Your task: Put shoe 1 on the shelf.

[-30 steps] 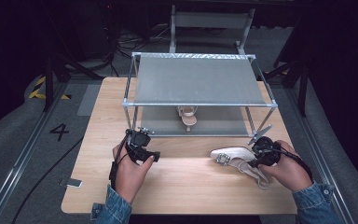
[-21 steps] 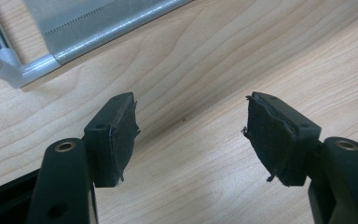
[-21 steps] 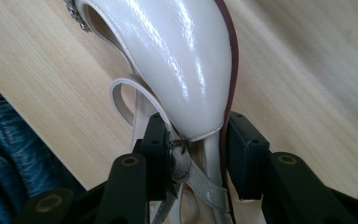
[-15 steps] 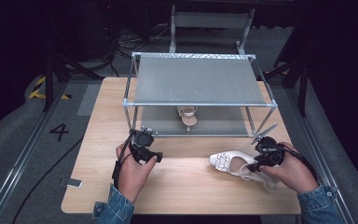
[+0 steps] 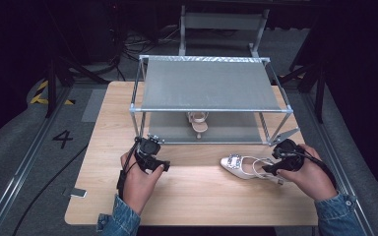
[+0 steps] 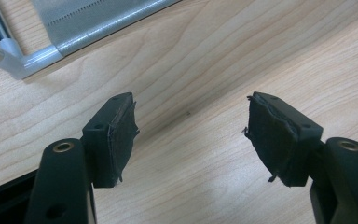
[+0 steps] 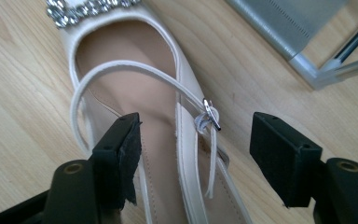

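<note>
A white slingback shoe (image 5: 240,166) with a jewelled buckle (image 7: 81,8) lies on the wooden table (image 5: 202,196), toe pointing left. My right gripper (image 5: 270,167) sits at its heel end and its jaws have just been opening. In the right gripper view (image 7: 198,140) one pad hangs over the insole and the other outside. The shoe's side wall and strap (image 7: 121,67) lie between them, untouched. My left gripper (image 5: 150,145) stands open over bare wood (image 6: 191,130) near the rack's front left leg. A second pale shoe (image 5: 198,122) stands on the lower shelf.
A two-tier metal shoe rack (image 5: 211,83) takes up the back half of the table. Its front corner (image 7: 314,74) is close to my right gripper and another corner (image 6: 16,58) is near my left. A small flat card (image 5: 78,192) lies at the table's front left edge.
The right jaws have spread and let go of the shoe's heel end, and the shoe now rests flat on the table. The left hand has stayed put.
</note>
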The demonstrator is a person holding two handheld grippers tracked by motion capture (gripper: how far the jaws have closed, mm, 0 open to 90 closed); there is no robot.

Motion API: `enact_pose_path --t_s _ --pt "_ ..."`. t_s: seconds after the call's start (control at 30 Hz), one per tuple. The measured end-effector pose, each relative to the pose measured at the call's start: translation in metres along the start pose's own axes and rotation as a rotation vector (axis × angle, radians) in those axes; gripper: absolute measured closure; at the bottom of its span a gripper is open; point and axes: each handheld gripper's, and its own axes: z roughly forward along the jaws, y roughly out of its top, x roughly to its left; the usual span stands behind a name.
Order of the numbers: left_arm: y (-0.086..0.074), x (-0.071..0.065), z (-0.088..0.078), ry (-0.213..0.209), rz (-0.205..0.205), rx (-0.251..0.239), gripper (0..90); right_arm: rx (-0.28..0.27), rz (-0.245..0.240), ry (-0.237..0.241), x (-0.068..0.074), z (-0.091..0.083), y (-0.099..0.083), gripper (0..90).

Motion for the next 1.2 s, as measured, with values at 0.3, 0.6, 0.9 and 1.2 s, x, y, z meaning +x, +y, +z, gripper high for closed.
enact_pose_path --t_s 0.3,0.6,0.9,1.2 --pt "0.002 -0.001 0.003 -0.004 0.002 0.004 32.9 -0.053 -0.035 0.07 0.008 -0.022 -0.001 30.0" --pt "0.0 0.0 0.003 -0.001 -0.008 0.011 32.6 0.037 -0.089 0.104 0.009 -0.002 -0.002 21.7" --pt "-0.005 0.004 0.0 0.007 -0.018 0.01 32.5 0.094 -0.113 0.083 0.006 0.012 0.001 20.2" --pt "-0.006 0.004 -0.001 0.007 -0.021 0.009 32.5 0.116 -0.118 0.074 0.0 0.011 -0.002 18.8"
